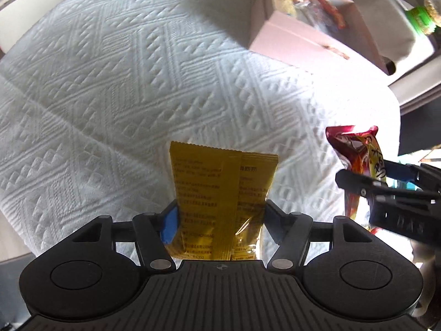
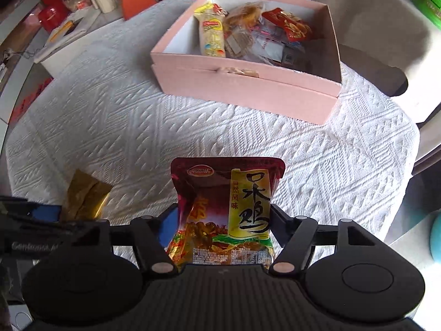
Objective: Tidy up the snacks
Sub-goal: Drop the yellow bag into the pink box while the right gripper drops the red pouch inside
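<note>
Your left claw [image 1: 220,218] holds the yellow packet [image 1: 220,193] and your right claw [image 2: 223,226] grips the red chicken snack bag [image 2: 228,209], both above the white-clothed worktop [image 2: 124,127], and farther away stands the pink box [image 2: 248,88] containing other snacks.

Gold snack packet [image 1: 220,193]: glossy metallic foil with a crimped top seam. Red snack packet [image 2: 228,209]: glossy printed plastic film. Table cover [image 2: 137,127]: white, matt, embossed paper towel. Pink box [image 2: 248,93]: smooth matt cardboard. Gripper bodies: matt black ribbed plastic.
</note>
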